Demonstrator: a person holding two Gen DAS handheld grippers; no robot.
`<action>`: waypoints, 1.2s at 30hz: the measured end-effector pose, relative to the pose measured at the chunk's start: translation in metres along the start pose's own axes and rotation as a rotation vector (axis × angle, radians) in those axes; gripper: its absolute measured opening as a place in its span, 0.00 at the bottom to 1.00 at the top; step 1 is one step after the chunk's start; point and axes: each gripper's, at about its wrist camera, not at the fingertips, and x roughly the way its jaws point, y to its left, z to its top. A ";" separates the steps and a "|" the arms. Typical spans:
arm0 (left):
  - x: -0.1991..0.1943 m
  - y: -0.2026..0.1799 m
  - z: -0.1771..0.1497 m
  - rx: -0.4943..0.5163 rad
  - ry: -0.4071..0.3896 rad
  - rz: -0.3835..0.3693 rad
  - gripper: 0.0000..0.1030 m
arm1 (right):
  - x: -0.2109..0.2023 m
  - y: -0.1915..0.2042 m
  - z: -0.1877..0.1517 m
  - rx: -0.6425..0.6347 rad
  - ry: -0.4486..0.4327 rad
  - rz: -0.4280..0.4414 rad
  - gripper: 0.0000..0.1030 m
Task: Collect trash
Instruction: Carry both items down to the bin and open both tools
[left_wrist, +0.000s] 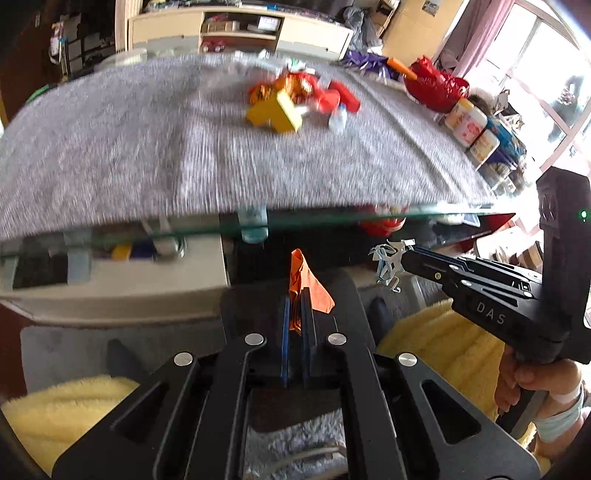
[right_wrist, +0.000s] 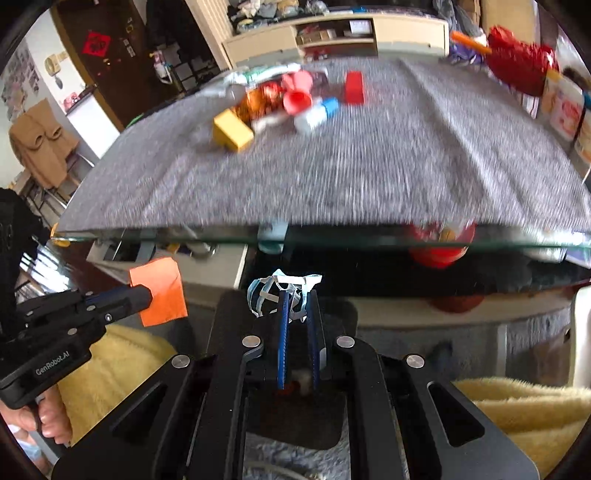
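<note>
My left gripper (left_wrist: 294, 299) is shut on an orange paper scrap (left_wrist: 308, 284), held in front of and below the table's near edge; it also shows in the right wrist view (right_wrist: 160, 291). My right gripper (right_wrist: 297, 299) is shut on a crumpled white and blue wrapper (right_wrist: 280, 290), also seen in the left wrist view (left_wrist: 389, 264), to the right of the left gripper. On the grey table mat (left_wrist: 147, 147) far ahead lies a pile of trash: a yellow box (left_wrist: 275, 112), orange foil (right_wrist: 258, 101), red cups (right_wrist: 297, 101) and a white-blue bottle (right_wrist: 316, 114).
The glass table edge (right_wrist: 295, 238) runs across both views. A red bag (left_wrist: 436, 85) and jars (left_wrist: 467, 123) stand at the table's right side. Yellow fleece (right_wrist: 517, 406) lies below both grippers. A cabinet (right_wrist: 332, 33) stands behind the table.
</note>
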 end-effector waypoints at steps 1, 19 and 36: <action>0.003 0.000 -0.004 -0.003 0.011 0.001 0.04 | 0.001 0.001 -0.002 0.001 0.006 -0.001 0.11; 0.042 0.002 -0.044 -0.031 0.174 -0.042 0.11 | 0.036 -0.002 -0.028 0.053 0.154 0.024 0.14; 0.034 0.009 -0.037 -0.026 0.139 0.017 0.68 | 0.025 -0.012 -0.016 0.079 0.088 -0.055 0.88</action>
